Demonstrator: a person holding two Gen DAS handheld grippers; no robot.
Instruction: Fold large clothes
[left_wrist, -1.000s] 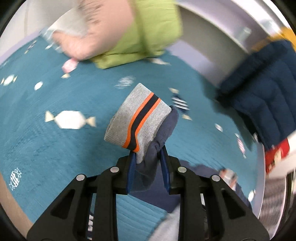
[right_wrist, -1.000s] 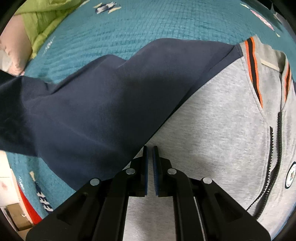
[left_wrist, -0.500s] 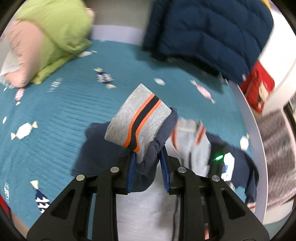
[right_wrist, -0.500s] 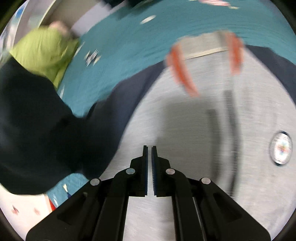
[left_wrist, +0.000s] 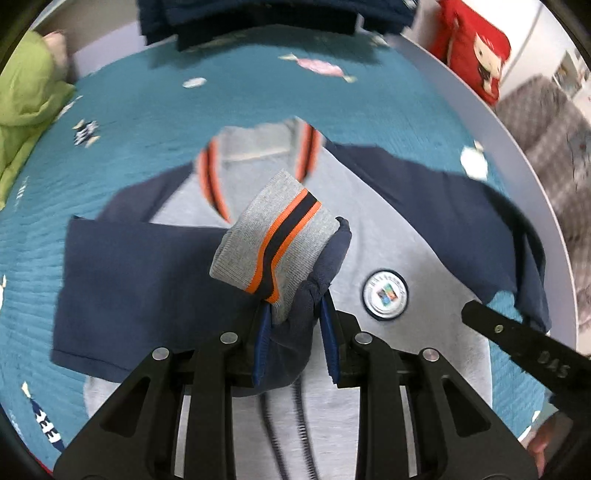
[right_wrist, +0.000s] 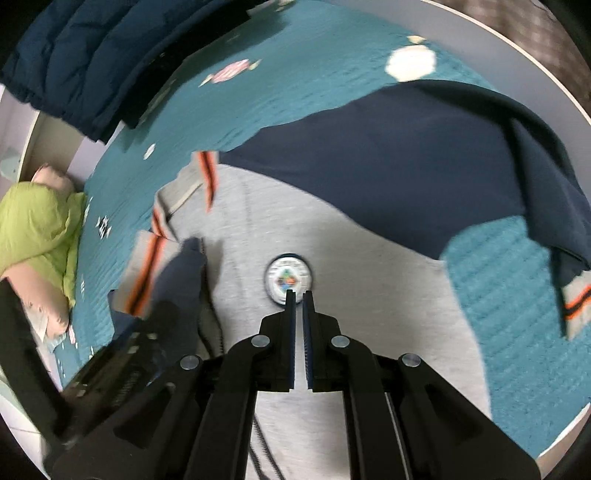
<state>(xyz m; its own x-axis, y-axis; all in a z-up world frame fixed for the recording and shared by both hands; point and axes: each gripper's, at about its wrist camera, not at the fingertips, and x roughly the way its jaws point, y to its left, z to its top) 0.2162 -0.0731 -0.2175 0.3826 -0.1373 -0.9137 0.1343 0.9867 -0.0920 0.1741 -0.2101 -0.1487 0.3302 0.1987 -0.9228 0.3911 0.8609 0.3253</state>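
While the jacket (left_wrist: 424, 258) is lying face up on the teal bed cover (left_wrist: 147, 122) right beneath both tools, I am working the sleeve-folding step: my left claw (left_wrist: 295, 325) is pinching the navy sleeve just behind its grey, orange-striped cuff (left_wrist: 273, 240), and the cuff is hanging ahead of the fingertips, above the grey chest. My right claw (right_wrist: 298, 295) is pressed together with nothing in it, hovering above the round chest badge (right_wrist: 289, 277). I am judging that the next move calls for laying this sleeve flat across the chest, cuff pointing toward the far side, then letting go; the right claw is free to go for the other sleeve (right_wrist: 461, 166), which is sprawling ahead and to its right, its cuff (right_wrist: 574, 302) resting on the cover near the bed's edge. Beyond the collar, a dark quilted coat (right_wrist: 74, 62) is lying at the far end of the bed, a green and pink bundle (right_wrist: 33, 221) is sitting off to the left, and something red (left_wrist: 476, 48) is standing off the bed at the upper right. None of these is crowding the jacket; the two tools being so close together is the one thing I am watching.
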